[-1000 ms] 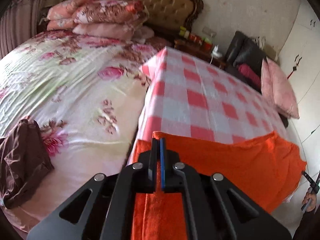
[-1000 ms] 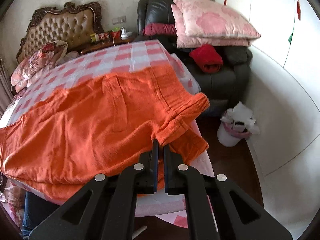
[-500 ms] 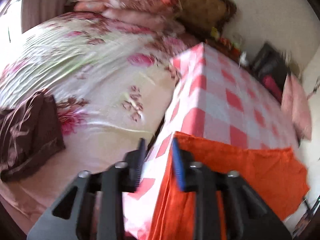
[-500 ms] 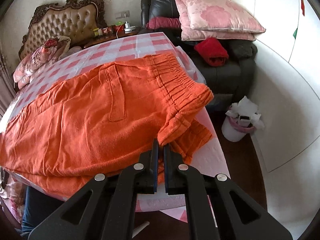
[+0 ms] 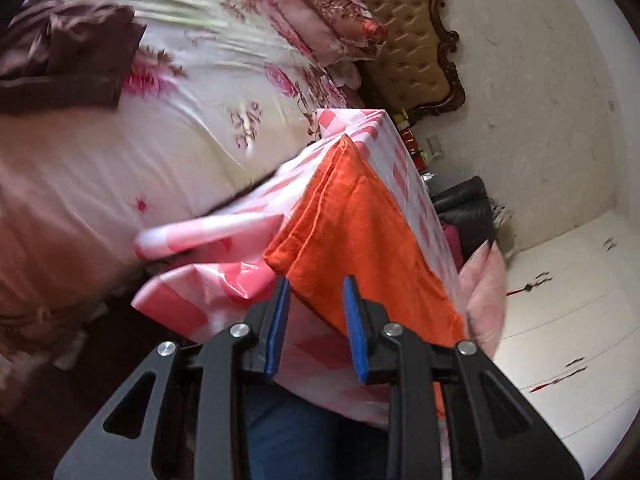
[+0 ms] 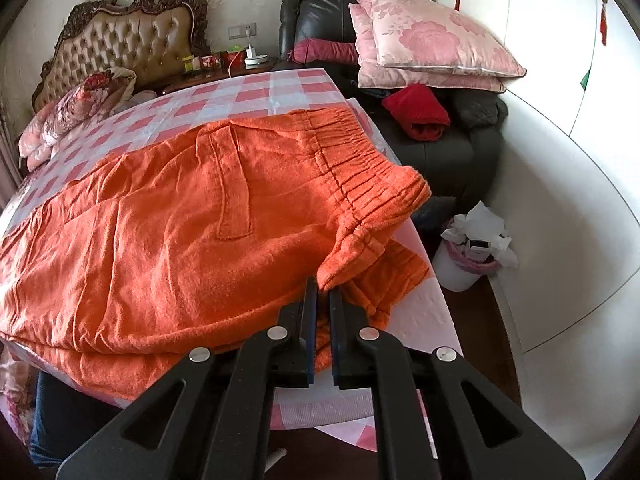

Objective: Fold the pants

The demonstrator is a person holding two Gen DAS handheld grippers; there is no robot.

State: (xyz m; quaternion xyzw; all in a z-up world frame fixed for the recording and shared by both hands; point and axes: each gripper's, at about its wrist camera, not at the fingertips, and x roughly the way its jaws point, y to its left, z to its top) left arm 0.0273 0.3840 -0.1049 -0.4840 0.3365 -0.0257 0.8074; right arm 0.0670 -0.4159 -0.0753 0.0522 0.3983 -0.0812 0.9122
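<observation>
The orange pants (image 6: 192, 220) lie folded lengthwise across the pink checked table (image 6: 256, 88), the elastic waistband at the right end. My right gripper (image 6: 323, 286) is shut on the near corner of the waistband. In the left wrist view the leg end of the pants (image 5: 360, 224) hangs over the table's left end. My left gripper (image 5: 316, 292) is open and empty, just off the leg hem, holding nothing.
A floral bed (image 5: 120, 140) with a brown garment (image 5: 68, 56) stands to the left of the table. A black armchair (image 6: 440, 140) with pink pillows and a red cloth is at the right. A white bin (image 6: 468, 252) stands on the floor nearby.
My left gripper opened, let go of the leg hem and swung down and left off the table's end. My right gripper stayed shut on the waistband and drew it slightly nearer.
</observation>
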